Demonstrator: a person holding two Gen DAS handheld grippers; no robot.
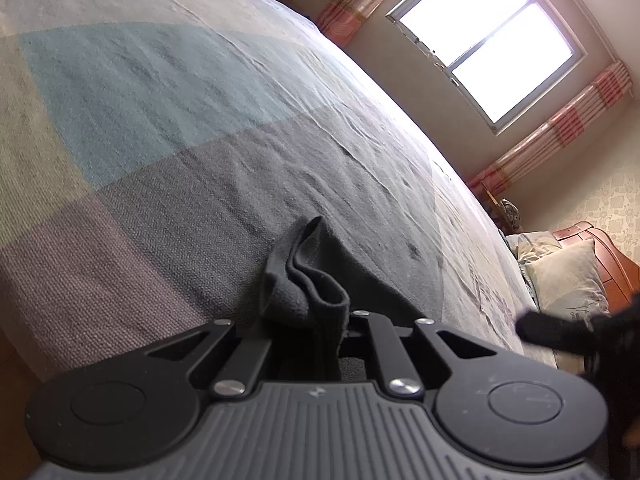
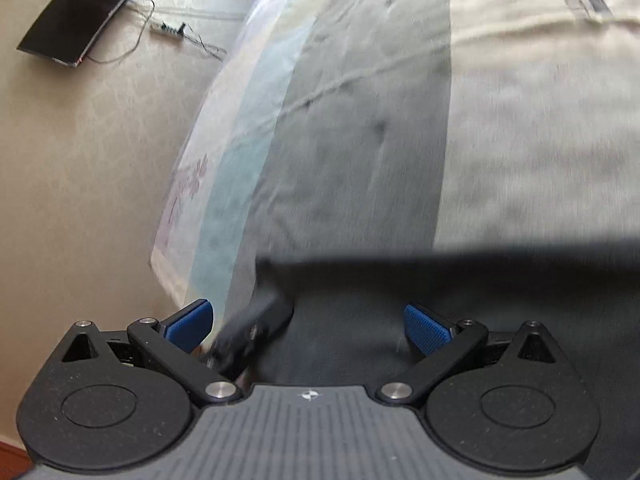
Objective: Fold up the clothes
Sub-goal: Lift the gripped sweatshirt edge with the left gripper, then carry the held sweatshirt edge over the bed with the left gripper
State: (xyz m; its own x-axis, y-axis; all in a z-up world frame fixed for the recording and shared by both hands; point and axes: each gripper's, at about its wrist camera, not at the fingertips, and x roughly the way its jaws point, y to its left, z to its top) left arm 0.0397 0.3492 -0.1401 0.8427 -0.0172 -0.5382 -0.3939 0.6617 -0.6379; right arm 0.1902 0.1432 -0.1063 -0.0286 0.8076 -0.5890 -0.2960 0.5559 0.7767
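Observation:
A dark grey garment (image 1: 310, 280) rises in a bunched fold from my left gripper (image 1: 316, 322), which is shut on it; the cloth hides the pads. In the right wrist view the same dark garment (image 2: 460, 292) stretches flat across the lower frame above the bed. My right gripper (image 2: 310, 328) is open over it, with the blue pads (image 2: 192, 324) wide apart and not pressing on the cloth. A blurred black part (image 2: 250, 336) shows by the left pad; I cannot tell what it is.
The bed (image 1: 200, 120) has a cover of grey, teal and beige patches. Pillows (image 1: 568, 276) and a wooden headboard (image 1: 612, 260) lie at the far end under a bright window (image 1: 484, 44). A black screen (image 2: 80, 12) and a power strip (image 2: 168, 29) are on the wall.

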